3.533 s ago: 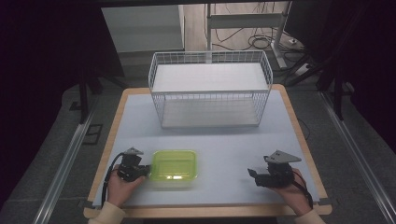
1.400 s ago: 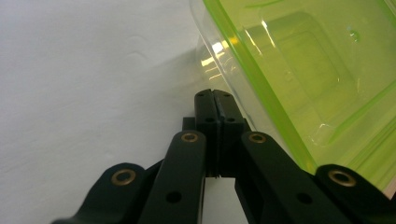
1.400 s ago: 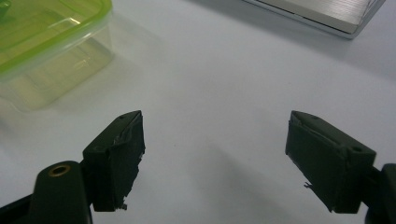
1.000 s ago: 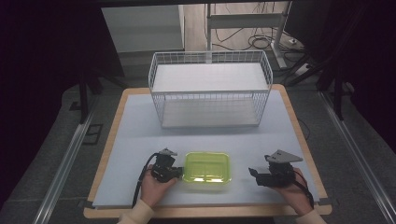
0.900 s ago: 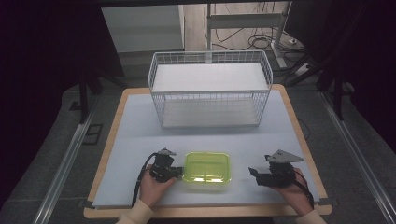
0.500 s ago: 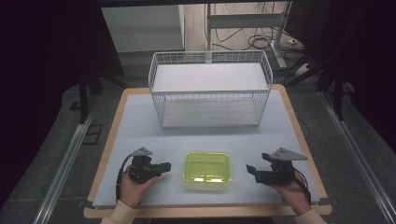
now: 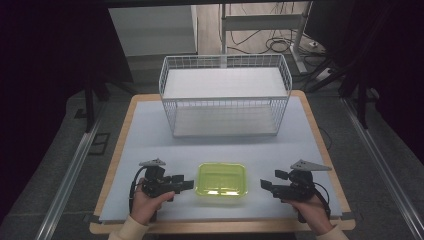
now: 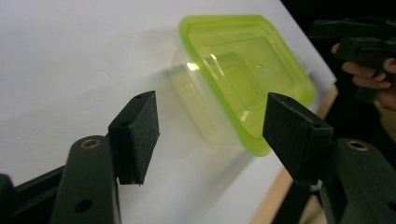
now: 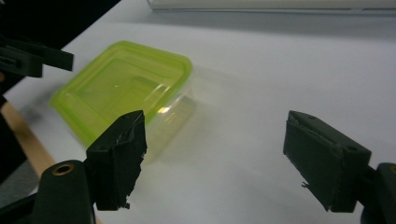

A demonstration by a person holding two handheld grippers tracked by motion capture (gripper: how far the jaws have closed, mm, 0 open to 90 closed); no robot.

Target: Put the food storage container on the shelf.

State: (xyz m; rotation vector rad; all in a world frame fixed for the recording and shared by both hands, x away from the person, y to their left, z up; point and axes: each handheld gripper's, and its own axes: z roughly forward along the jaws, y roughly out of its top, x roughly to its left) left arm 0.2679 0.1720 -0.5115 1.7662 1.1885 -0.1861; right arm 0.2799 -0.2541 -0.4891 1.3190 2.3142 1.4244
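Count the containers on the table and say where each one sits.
2. A lidded green container sits near the front edge, between the left gripper and the right gripper, touching neither. A white wire basket stands at the far end. None seems hidden.

A wooden-edged table (image 7: 306, 107) with a pale white top stands on grey carpeted floor (image 7: 385, 185). Metal rails (image 7: 70, 175) run along both sides. Beyond it, black cables (image 7: 272, 46) lie around a white metal stand (image 7: 260, 22) in the dark room.
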